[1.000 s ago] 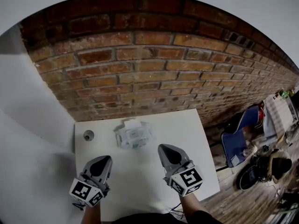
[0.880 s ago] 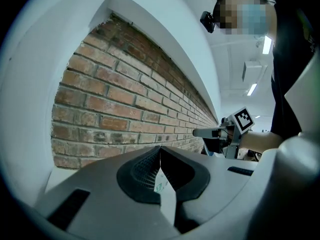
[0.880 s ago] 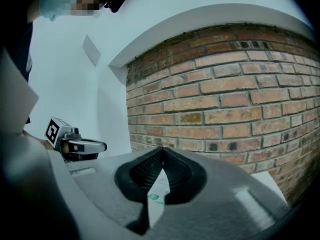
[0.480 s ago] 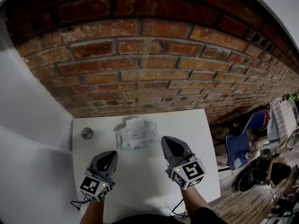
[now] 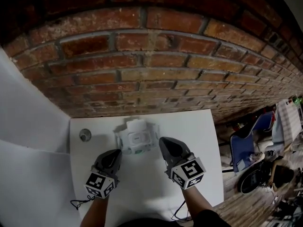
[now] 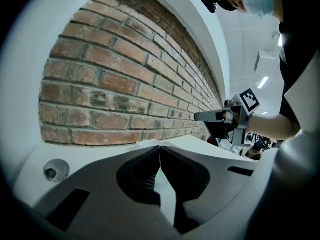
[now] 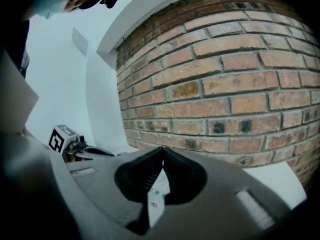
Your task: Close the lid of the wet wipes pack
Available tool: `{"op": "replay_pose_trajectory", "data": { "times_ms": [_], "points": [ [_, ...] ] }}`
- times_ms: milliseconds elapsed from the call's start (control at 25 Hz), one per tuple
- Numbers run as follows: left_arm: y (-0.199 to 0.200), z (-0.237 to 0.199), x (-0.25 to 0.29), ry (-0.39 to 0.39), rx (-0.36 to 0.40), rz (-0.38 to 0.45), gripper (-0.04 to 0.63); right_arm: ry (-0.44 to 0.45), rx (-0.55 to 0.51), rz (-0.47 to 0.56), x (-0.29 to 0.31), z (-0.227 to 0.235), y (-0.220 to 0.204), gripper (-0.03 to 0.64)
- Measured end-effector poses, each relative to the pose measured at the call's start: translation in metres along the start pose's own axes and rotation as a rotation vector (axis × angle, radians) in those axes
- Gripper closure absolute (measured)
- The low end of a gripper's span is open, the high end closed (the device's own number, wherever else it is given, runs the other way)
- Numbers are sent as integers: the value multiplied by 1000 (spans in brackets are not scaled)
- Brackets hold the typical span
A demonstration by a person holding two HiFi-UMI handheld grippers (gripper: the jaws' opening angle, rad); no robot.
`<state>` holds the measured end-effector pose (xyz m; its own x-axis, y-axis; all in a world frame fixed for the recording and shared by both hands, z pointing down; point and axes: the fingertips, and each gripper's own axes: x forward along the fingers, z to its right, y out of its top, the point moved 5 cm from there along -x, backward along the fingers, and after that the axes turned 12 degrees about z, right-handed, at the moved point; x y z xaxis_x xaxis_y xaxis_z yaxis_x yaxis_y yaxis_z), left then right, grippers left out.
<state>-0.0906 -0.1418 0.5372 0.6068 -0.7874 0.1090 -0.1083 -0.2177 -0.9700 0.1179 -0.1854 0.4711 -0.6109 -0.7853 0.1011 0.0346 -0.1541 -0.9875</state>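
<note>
Rough matt brick is seen on the wall [image 5: 142, 70] at twelve o'clock; the table [image 5: 147, 188] is finished smooth, matt white; the wipes pack [image 5: 136, 138] is wrapped in plastic.

There is one white square table [image 5: 142, 188], one pale plastic wet wipes pack [image 5: 136, 137], one small round grey disc [image 5: 85, 135], one red brick wall [image 5: 156, 74] and two grey handheld grippers, the left gripper [image 5: 115, 152] and right gripper [image 5: 164, 141].

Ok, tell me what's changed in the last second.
The left gripper and right gripper moved forward, up to the pack's near side. Nothing was gripped. Both stayed shut, and the pack and grommet stayed put.
</note>
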Motion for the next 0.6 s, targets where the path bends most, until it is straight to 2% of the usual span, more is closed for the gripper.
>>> {"op": "replay_pose_trajectory", "data": {
  "times_ms": [200, 600],
  "points": [
    [-20, -5, 10, 0, -26, -66, 595, 18, 10, -33, 12, 4, -13, 618],
    [-46, -9, 23, 2, -66, -136, 595, 88, 7, -81, 47, 17, -28, 618]
  ]
}}
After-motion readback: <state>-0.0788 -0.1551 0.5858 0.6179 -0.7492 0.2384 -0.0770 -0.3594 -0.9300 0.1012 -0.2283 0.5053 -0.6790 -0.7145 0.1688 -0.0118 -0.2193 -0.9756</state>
